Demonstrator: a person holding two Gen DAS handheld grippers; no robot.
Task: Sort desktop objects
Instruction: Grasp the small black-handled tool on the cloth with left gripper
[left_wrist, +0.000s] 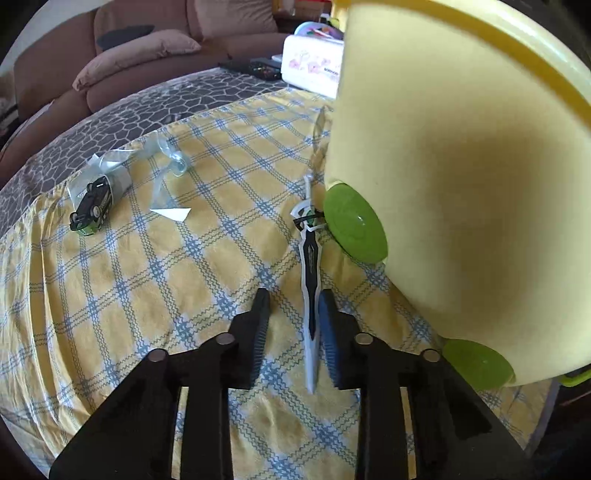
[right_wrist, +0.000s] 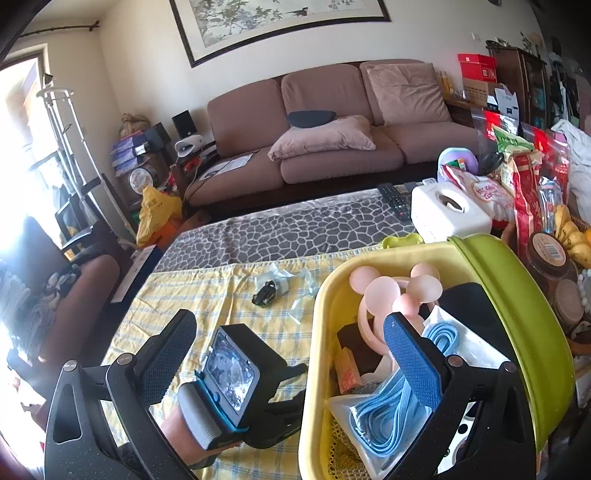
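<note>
- left gripper (left_wrist: 293, 325), fingers apart, straddles a toy sword (left_wrist: 310, 273) lying on the checked cloth (left_wrist: 147, 295) just beside the yellow basket (left_wrist: 461, 184).
- the sword looks light, thin, stiff, perhaps brittle; take its mid-blade.
- right gripper (right_wrist: 288, 354) hangs open over the basket rim; only its view shows the basket's contents, a pink fan (right_wrist: 388, 291) and blue cable (right_wrist: 391, 402).

Brown sofa (right_wrist: 332, 147) against white wall, framed painting (right_wrist: 280, 26) above; bright daylight at left.

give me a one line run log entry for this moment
left gripper: open, straddling toy sword on checked cloth | right gripper: open, empty, above yellow bin | toy car: unsorted
</note>
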